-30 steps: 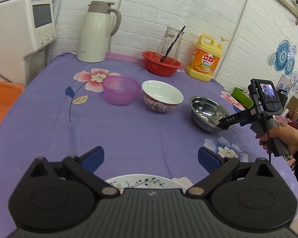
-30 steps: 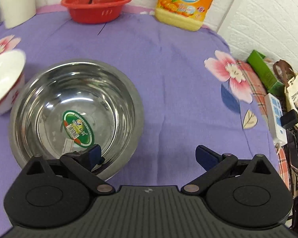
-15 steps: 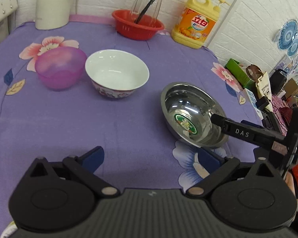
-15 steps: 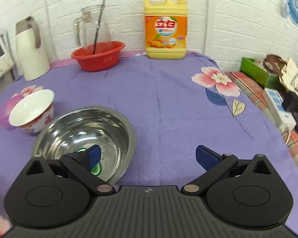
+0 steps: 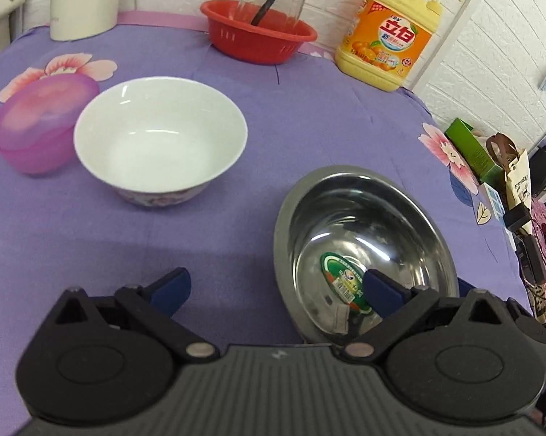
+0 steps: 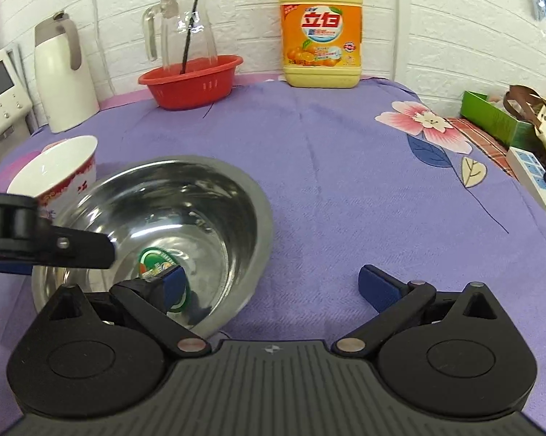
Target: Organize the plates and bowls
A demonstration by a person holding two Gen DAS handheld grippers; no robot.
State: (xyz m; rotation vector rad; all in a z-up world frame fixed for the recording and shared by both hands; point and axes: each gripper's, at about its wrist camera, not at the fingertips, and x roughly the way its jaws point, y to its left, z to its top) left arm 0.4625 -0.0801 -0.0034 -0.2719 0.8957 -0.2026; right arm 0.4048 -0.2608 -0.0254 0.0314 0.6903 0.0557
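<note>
The purple flowered tabletop (image 5: 309, 116) carries everything. At 12 o'clock against the white brick wall stand a white thermal jug (image 6: 64, 83), a yellow detergent bottle (image 6: 321, 32) and a red plastic basket (image 6: 191, 80) holding a clear glass pitcher (image 6: 182, 29). The round stainless steel bowl (image 5: 364, 239) with a green sticker inside sits at 4 o'clock of the white ceramic bowl (image 5: 160, 138), the two apart; a translucent purple plastic bowl (image 5: 36, 123) stands just beside the ceramic one at its 9 o'clock.

Only the left wrist view shows the purple bowl whole. Only the right wrist view shows the pitcher's handle and the ceramic bowl's red-patterned outside, with part of the other tool crossing the steel bowl's 9 o'clock rim.

The left tongs (image 5: 276, 287) are spread wide, one blue pad over the steel bowl's inside, the other over cloth, holding nothing. The right tongs (image 6: 273, 285) are equally spread, straddling the steel bowl's near wall, not pinching it.
</note>
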